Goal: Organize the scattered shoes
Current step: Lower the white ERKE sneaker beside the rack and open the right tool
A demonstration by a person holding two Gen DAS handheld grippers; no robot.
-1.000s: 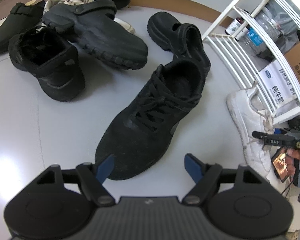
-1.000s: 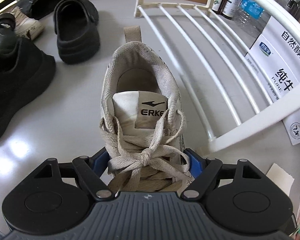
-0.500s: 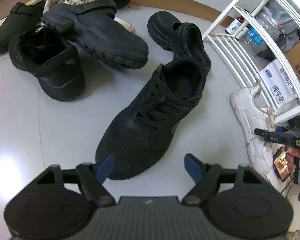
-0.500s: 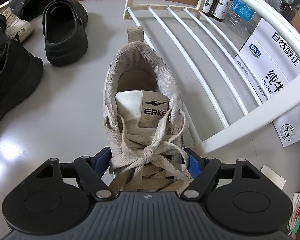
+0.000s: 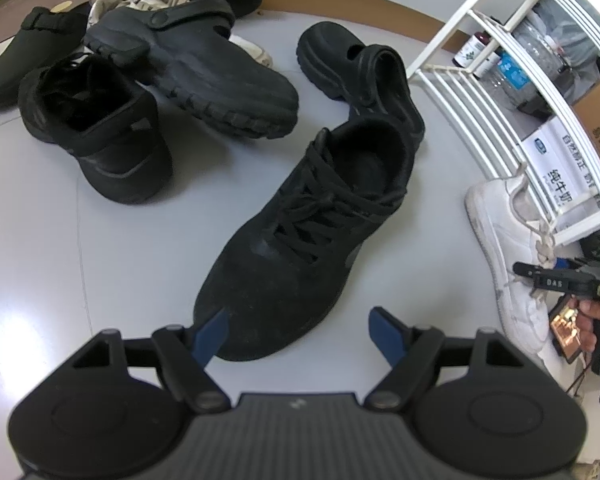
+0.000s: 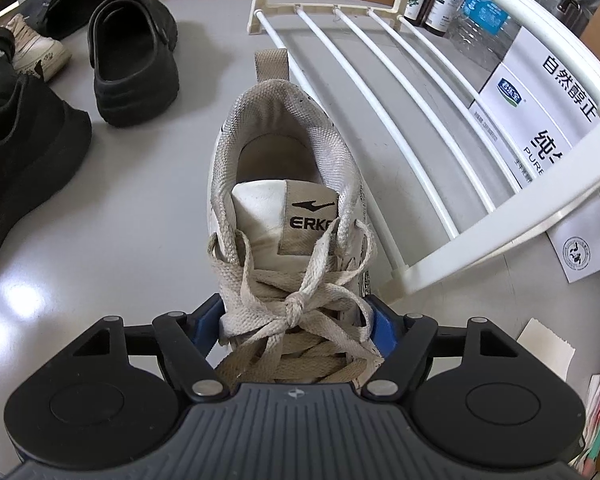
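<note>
Over on the left there's a jumble of black clogs and shoes [image 5: 188,68] lying every which way on the floor, so plenty is left to sort. In the middle the left hand-held gripper [image 5: 296,330] is hovering with its jaws spread wide around the toe of a black sneaker [image 5: 312,232], not pinching it. Further right, the right hand-held gripper [image 6: 296,322] is clamping a white sneaker [image 6: 288,184] by its laced middle, right beside the white rack [image 6: 428,120], whose bottom rails are sitting bare.
</note>
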